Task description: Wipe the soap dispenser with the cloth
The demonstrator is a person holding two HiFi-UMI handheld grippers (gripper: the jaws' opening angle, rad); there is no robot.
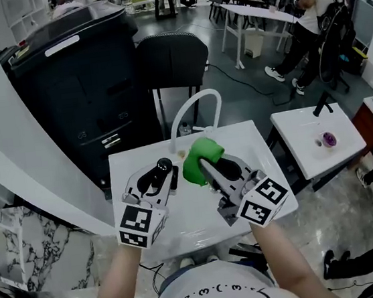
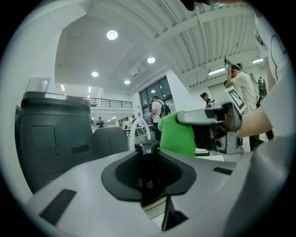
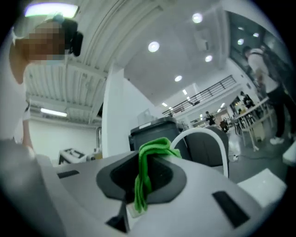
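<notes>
By the white arched tap point(image 1: 201, 94), left gripper point(image 1: 158, 176) pinches a black pump soap dispenser point(image 2: 147, 149); right gripper point(image 1: 205, 166) clamps bunched green cloth point(image 3: 146, 159).

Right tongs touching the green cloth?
Touching. The right gripper view shows the green cloth pinched between the right tongs, its folds bunched over the jaws and hanging down between them.
</notes>
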